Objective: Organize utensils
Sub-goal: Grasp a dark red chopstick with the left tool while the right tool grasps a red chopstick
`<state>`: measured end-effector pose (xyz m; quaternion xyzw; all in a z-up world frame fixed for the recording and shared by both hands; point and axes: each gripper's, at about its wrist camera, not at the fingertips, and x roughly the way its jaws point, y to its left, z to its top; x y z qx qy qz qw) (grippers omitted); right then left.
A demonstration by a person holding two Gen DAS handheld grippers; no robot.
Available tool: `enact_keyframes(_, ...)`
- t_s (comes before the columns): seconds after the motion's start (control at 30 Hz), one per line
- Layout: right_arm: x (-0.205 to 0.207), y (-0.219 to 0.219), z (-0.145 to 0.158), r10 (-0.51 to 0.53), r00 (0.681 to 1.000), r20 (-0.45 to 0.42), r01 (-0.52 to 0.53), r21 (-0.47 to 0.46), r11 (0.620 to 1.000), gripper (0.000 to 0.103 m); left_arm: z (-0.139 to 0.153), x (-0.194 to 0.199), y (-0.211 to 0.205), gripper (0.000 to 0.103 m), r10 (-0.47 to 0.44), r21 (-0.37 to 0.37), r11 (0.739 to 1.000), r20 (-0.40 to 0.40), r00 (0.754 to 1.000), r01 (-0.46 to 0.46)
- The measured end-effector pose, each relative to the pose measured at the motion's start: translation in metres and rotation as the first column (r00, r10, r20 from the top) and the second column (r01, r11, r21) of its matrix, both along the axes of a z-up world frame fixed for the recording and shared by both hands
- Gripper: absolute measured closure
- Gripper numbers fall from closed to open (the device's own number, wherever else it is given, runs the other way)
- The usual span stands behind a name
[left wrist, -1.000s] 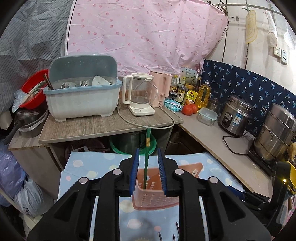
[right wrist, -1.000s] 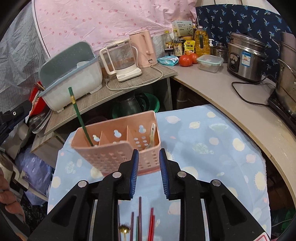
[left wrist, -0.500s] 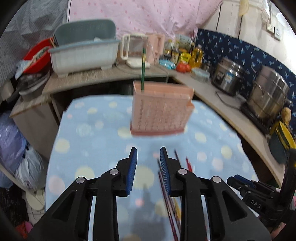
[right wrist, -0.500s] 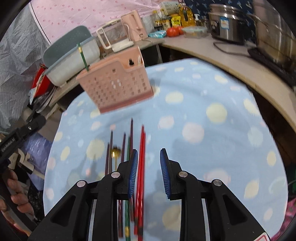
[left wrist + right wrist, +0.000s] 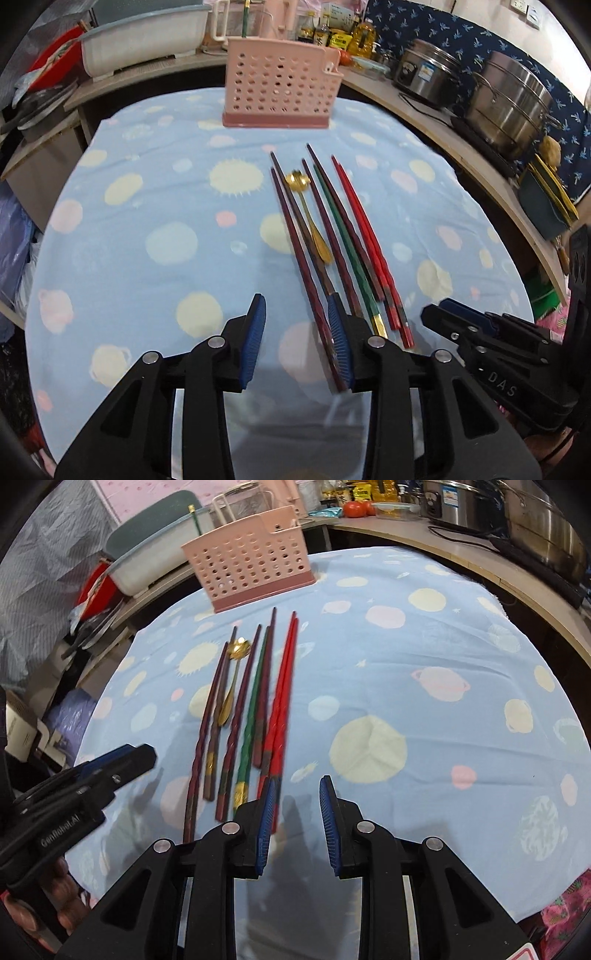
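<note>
Pink perforated holder (image 5: 277, 86) stands upright at the far end of the desk (image 5: 147, 229), on the blue spotted cloth; one green chopstick (image 5: 245, 18) sticks up out of its left compartment, other contents hidden behind the wall. Loose chopsticks (image 5: 325, 236) lie side by side near the middle of the cloth: dark red ones, a green one (image 5: 251, 716), a red pair (image 5: 282, 686), plus a gold spoon (image 5: 308, 214) among them. Versus 0.5 s ago both cameras sit lower and closer to the cloth, holder farther off, blur gone. Left gripper (image 5: 297, 332): jaws moderately wide, empty, right finger over the near ends of the dark red chopsticks; contact unclear. Right gripper (image 5: 297, 819): jaws moderately wide, empty, left finger just at the red pair's near ends
</note>
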<state>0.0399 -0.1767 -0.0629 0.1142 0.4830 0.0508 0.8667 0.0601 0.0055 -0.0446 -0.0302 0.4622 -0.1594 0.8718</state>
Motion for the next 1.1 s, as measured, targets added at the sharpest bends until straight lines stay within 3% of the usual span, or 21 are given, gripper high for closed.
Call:
enact_keyframes(0.33, -0.004, 0.012, -0.014, 0.030, 0.999, -0.019, -0.030, -0.004, 1.000, 0.078, -0.008, -0.015, -0.007, 0.069, -0.014, -0.001, 1.000, -0.010, 1.000, 0.014)
enact_keyframes(0.57, -0.003, 0.004, -0.016, 0.008, 1.000, -0.015, -0.008, -0.012, 1.000, 0.085, -0.014, -0.017, -0.018, 0.069, -0.042, 0.007, 0.999, -0.022, 0.999, 0.042)
enact_keyframes(0.9, 0.001, -0.004, -0.017, -0.021, 1.000, -0.010, 0.021, -0.026, 0.999, 0.085, -0.030, -0.013, -0.022, 0.070, -0.038, 0.030, 0.999, -0.054, 0.998, 0.040)
enact_keyframes(1.1, 0.007, -0.003, -0.017, -0.023, 1.000, -0.002, 0.023, -0.032, 0.999, 0.085, -0.031, -0.015, -0.024, 0.074, -0.044, 0.054, 0.997, -0.034, 0.998, 0.046)
